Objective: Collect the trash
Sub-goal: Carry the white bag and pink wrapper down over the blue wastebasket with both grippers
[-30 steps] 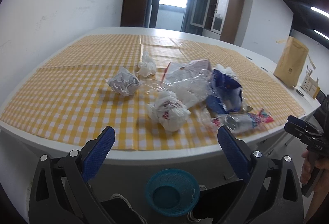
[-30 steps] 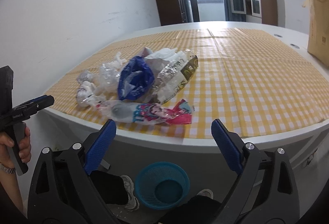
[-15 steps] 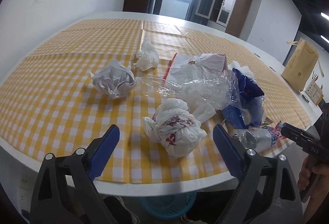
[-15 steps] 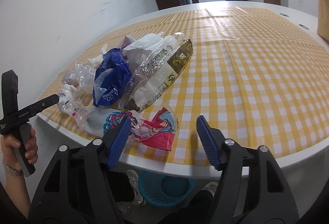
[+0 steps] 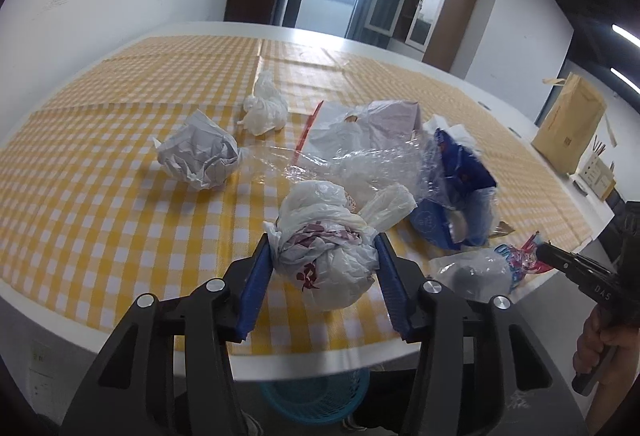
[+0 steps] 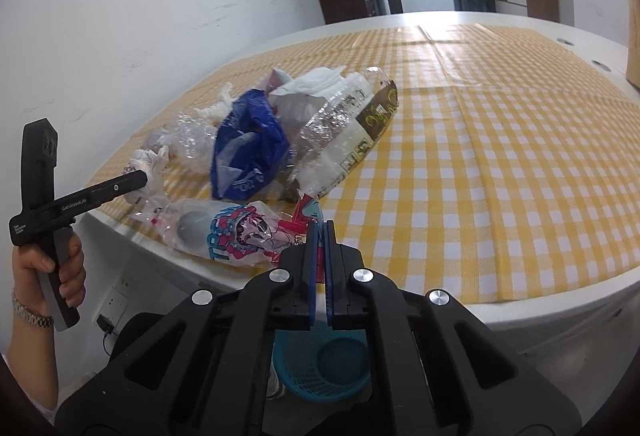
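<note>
A knotted white plastic bag with red print (image 5: 328, 268) lies near the front edge of the yellow checked table (image 5: 100, 220). My left gripper (image 5: 322, 242) straddles it; its jaws are closing and both blue pads touch the bag's sides. A pink-and-blue printed wrapper (image 6: 236, 232) lies at the table's edge. My right gripper (image 6: 320, 226) is shut on the wrapper's pink end. More trash is on the table: a crumpled paper ball (image 5: 200, 155), a small white wad (image 5: 266, 107), clear film (image 5: 360, 163), a blue bag (image 6: 248, 147) and a clear bread bag (image 6: 352, 131).
A blue mesh basket (image 6: 324, 364) stands on the floor below the table's front edge. A brown paper bag (image 5: 572, 127) stands at the far right of the table. A hand (image 6: 64, 268) holds the left gripper's handle beside the table, in front of a white wall.
Both grippers moved forward and down to the table. The left jaws narrowed around the white bag. The right jaws went from wide open to shut on the wrapper's end.
</note>
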{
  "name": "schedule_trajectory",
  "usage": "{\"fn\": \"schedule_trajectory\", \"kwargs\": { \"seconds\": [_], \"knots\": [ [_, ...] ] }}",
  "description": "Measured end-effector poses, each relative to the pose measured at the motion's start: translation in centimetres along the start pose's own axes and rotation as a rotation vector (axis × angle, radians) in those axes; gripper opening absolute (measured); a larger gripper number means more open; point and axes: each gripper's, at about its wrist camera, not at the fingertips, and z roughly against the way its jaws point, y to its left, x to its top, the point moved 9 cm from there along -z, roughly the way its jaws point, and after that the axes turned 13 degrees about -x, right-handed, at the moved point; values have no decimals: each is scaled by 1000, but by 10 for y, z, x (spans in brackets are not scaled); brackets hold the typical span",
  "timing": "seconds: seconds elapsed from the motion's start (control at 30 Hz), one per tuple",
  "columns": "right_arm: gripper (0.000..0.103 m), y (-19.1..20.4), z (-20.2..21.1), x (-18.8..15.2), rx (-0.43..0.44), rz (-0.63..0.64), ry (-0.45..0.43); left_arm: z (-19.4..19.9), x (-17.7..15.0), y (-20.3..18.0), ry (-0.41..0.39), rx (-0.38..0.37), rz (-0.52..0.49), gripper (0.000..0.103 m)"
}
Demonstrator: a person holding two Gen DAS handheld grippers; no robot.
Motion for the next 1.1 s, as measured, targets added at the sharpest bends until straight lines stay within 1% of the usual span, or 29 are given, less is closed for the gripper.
{"fn": "schedule_trajectory", "kwargs": {
  "seconds": [0.27, 0.37, 0.43, 0.57, 0.7, 0.77, 0.87, 0.9, 1.0, 1.1],
  "knots": [
    [2, 10, 52, -10, 13, 10, -64, 40, -6, -6, -63, -14, 14, 50],
    [2, 17, 70, -18, -16, 46, -85, 56, -14, -15, -76, -37, 3, 50],
    [2, 22, 79, -25, -23, 63, -88, 65, -22, -23, -79, -46, -18, 50],
    [1, 35, 89, -44, -13, 88, -73, 81, -39, -35, -85, -71, -27, 50],
    [1, 44, 87, -60, -18, 105, -51, 90, -58, -51, -71, -96, -54, 50],
    [1, 46, 85, -68, -43, 125, -42, 92, -69, -59, -54, -103, -79, 50],
    [1, 49, 77, -78, -65, 145, -22, 92, -82, -64, -32, -123, -83, 50],
    [1, 49, 74, -82, -73, 151, -15, 91, -85, -64, -27, -127, -80, 50],
    [1, 50, 61, -89, -135, 191, -3, 80, -99, -62, 8, -134, -65, 50],
    [1, 52, 47, -98, -165, 212, 16, 67, -112, -60, 43, -141, -51, 50]
  ]
}}
